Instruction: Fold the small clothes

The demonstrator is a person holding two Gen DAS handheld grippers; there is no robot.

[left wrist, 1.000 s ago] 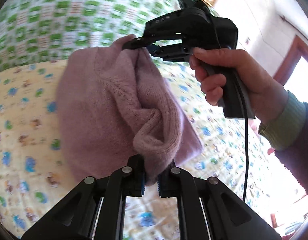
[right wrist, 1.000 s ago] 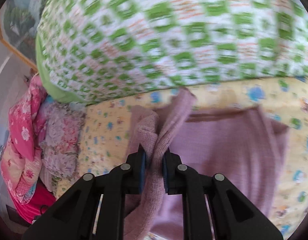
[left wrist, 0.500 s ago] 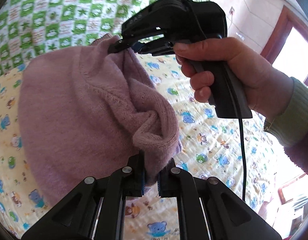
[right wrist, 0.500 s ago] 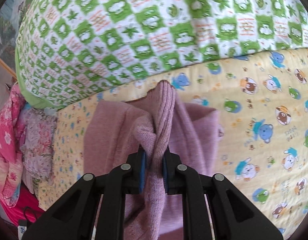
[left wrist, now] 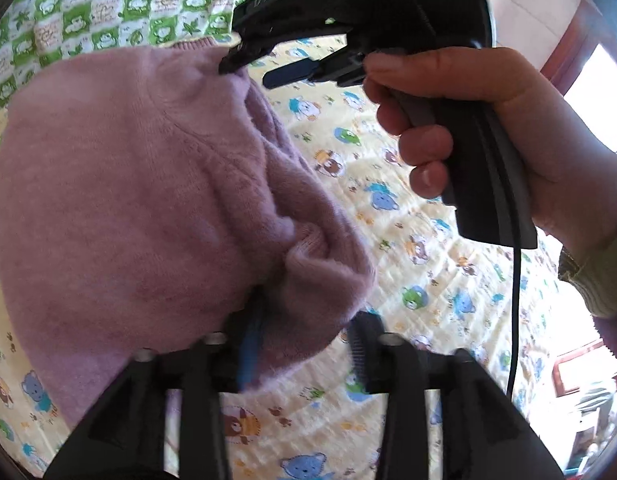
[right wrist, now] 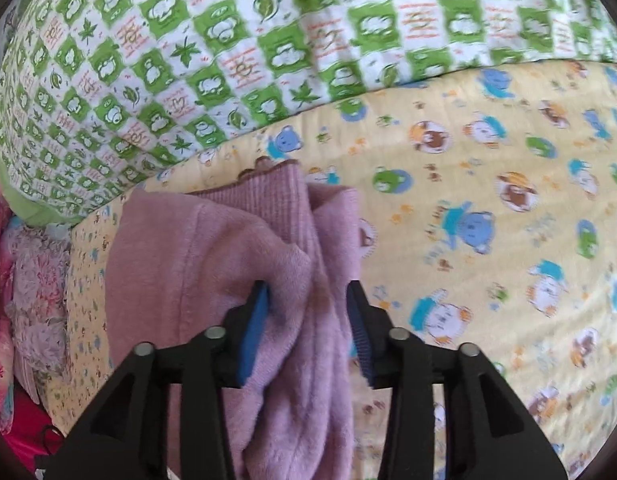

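Sweater [right wrist: 212, 264] flat on bed sheet [right wrist: 488, 208]; quilt [right wrist: 228, 40] behind it; bedding pile [right wrist: 24, 280] left, beside bed; sweater edges between both grippers' jaws.

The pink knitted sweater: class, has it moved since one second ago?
Yes. The pink knitted sweater has come down onto the yellow bear-print sheet, nearer the green checked quilt; both grippers' jaws are opening around it.

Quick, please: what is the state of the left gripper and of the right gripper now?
Left gripper: jaws opening, pink sweater between them, no longer pinched.
Right gripper: jaws opening, the sweater's folded edge between them, released.
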